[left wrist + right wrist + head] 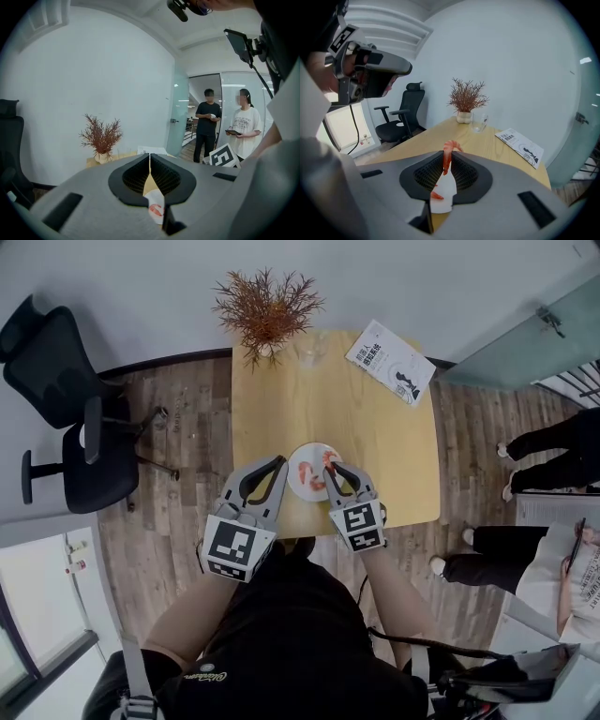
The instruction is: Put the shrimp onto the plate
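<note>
1 shrimp pinched in right gripper fingers over the plate; left gripper at its 9 o'clock, fingers closed.

White wall, evenly lit. Grey-brown plank floor. Pale wooden table stood against the wall, black office chair off to one side. Glass partition at the far corner.

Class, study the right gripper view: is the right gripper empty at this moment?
No: the right gripper has its jaws closed on an orange shrimp, whose curled end sticks up above them.
</note>
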The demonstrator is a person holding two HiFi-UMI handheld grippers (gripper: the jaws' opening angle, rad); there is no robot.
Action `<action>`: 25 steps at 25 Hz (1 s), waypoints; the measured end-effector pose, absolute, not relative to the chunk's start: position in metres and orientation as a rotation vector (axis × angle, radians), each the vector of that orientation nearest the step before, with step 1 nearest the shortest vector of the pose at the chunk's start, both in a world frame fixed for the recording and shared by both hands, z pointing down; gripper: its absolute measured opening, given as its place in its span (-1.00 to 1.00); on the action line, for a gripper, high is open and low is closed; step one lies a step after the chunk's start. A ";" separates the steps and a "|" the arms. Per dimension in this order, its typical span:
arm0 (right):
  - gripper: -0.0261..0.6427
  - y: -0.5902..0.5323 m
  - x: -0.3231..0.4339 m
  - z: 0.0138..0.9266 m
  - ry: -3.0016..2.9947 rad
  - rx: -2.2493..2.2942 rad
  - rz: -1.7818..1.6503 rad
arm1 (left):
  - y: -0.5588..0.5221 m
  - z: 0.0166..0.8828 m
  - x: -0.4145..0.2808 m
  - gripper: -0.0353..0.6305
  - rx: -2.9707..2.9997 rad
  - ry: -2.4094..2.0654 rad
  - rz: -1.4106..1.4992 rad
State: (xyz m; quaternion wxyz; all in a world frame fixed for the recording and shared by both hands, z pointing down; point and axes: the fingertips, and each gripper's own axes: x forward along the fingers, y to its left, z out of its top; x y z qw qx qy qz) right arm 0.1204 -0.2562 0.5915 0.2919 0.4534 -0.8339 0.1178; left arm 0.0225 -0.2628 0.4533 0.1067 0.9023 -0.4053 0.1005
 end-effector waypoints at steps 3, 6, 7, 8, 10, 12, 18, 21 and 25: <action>-0.77 -0.260 0.119 0.605 -2.190 1.166 0.292 | -0.263 0.454 0.021 -0.88 2.660 -1.190 0.304; -0.77 -0.264 0.115 0.614 -2.163 1.124 0.265 | -0.262 0.458 0.018 -0.88 2.646 -1.195 0.308; -0.77 -0.265 0.114 0.618 -2.153 1.114 0.266 | -0.262 0.459 0.018 -0.88 2.642 -1.195 0.309; -0.77 -0.266 0.114 0.623 -2.140 1.103 0.266 | -0.261 0.460 0.018 -0.88 2.641 -1.192 0.310; -0.77 -0.266 0.115 0.633 -2.105 1.071 0.258 | -0.259 0.462 0.018 -0.88 2.646 -1.184 0.317; -0.77 -0.266 0.116 0.644 -2.066 1.035 0.256 | -0.259 0.463 0.016 -0.88 2.645 -1.182 0.322; -0.77 -0.264 0.123 0.671 -1.994 0.953 0.275 | -0.255 0.469 0.014 -0.88 2.637 -1.172 0.336; -0.77 -0.265 0.125 0.678 -1.962 0.928 0.274 | -0.255 0.470 0.015 -0.88 2.640 -1.160 0.334; -0.77 -0.264 0.125 0.686 -1.922 0.882 0.274 | -0.253 0.469 0.016 -0.88 2.642 -1.151 0.329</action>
